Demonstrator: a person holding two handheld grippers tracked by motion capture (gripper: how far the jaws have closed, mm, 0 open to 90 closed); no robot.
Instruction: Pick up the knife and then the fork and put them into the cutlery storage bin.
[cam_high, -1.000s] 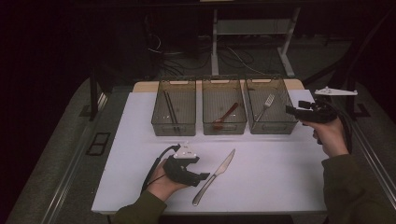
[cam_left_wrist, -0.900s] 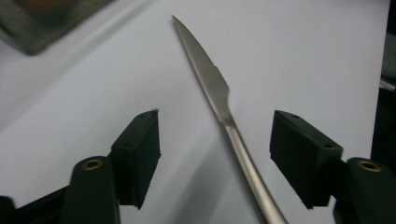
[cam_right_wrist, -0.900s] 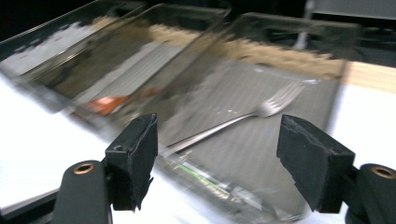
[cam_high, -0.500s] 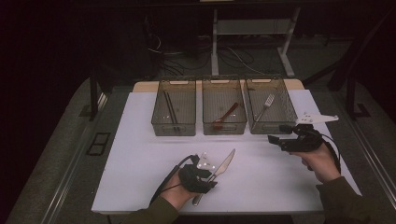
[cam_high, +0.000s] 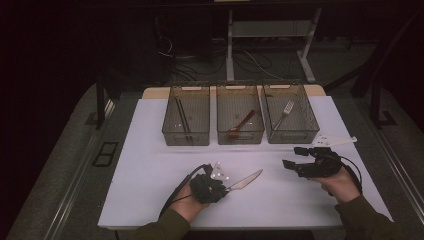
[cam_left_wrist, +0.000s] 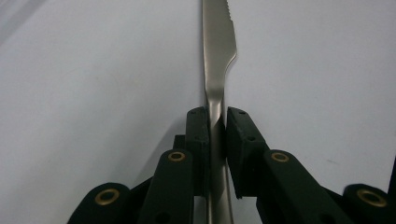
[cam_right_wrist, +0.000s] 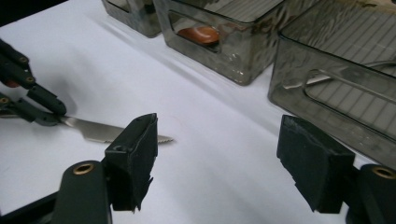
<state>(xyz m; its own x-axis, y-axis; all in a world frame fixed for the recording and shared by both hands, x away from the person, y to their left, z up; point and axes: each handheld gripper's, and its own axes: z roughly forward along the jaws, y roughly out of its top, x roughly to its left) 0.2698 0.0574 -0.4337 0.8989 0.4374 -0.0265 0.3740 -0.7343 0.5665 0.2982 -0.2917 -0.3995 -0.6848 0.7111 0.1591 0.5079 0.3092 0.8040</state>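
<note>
Closing on the knife, left to right across the table:

Left gripper: at about 6 o'clock on the white table. Jaws have just been closing; a second ago they stood wide beside the knife, now both pads press the handle.
Knife: lies flat on the table, handle between the left pads, blade pointing off toward 2 o'clock in the high view. In the left gripper view the handle runs straight up the gap, pads touching it on both sides. Not lifted as far as I can tell.
Left bin: at 11 o'clock, holds dark chopsticks.
Middle bin: at 12 o'clock, holds a red spoon.
Right bin: at 1 o'clock, holds a fork.
Right gripper: at 4 o'clock, has come down and in from beside the right bin since a second ago. Jaws wide apart, nothing between them. In the right gripper view they frame bare table, with the knife tip just beyond the near pad.

Meaning: grasp looks made, so the pick step is done bar the lift. My read: next is lifting the knife and carrying it to a bin. No bin holds a knife yet, so the destination is unclear. Grip sits far back on the handle, so the blade may droop on lift.
</note>
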